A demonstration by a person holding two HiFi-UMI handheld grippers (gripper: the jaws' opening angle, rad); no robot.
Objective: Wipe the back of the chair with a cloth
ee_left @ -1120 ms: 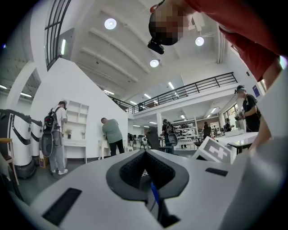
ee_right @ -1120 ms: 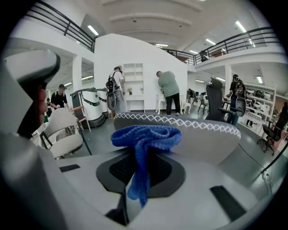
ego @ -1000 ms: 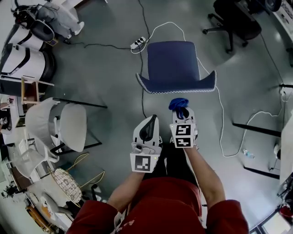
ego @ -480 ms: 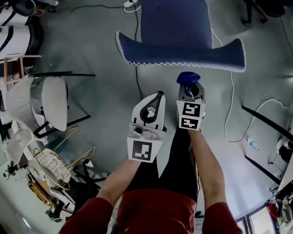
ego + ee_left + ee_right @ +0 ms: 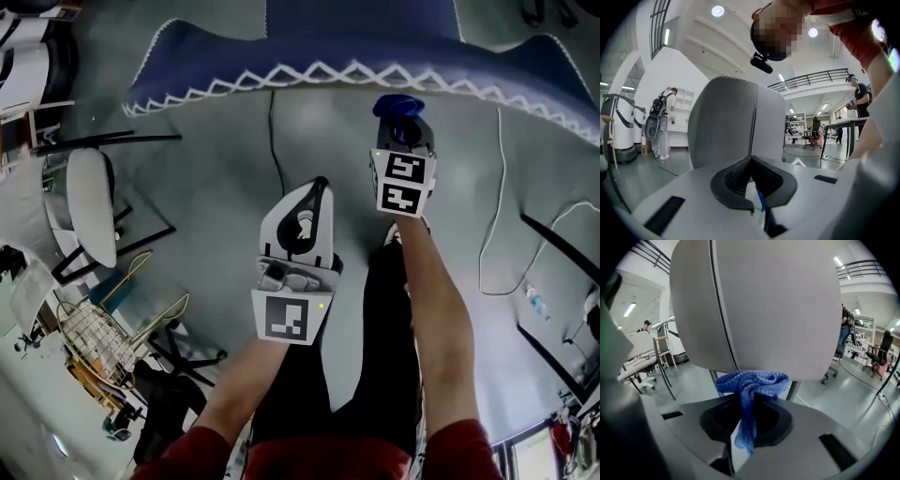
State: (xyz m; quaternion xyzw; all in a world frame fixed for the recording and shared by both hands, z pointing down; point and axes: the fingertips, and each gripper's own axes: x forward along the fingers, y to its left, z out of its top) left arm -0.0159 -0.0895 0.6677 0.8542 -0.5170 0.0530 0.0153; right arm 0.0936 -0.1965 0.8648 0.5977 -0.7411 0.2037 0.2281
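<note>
The chair's back (image 5: pixel 356 70), blue with white zigzag stitching on its top edge, spans the top of the head view. My right gripper (image 5: pixel 401 127) is shut on a bunched blue cloth (image 5: pixel 396 106) just below that edge. In the right gripper view the cloth (image 5: pixel 751 383) sits right against the lower part of the grey chair back (image 5: pixel 759 301), pinched in the right gripper (image 5: pixel 751 399). My left gripper (image 5: pixel 317 187) hangs lower and to the left, shut with nothing in it. From the left gripper (image 5: pixel 751 161), the chair back (image 5: pixel 736 122) stands a little way ahead.
A white chair (image 5: pixel 89 202) and a wire basket (image 5: pixel 94 342) stand at the left. A white cable (image 5: pixel 487 234) snakes over the grey floor at the right, beside black frame legs (image 5: pixel 562 244). A person with a backpack (image 5: pixel 661 122) stands far off.
The chair back has come much closer and now fills the top of the head view. My right gripper has risen with the cloth toward it. The left gripper trails behind.
</note>
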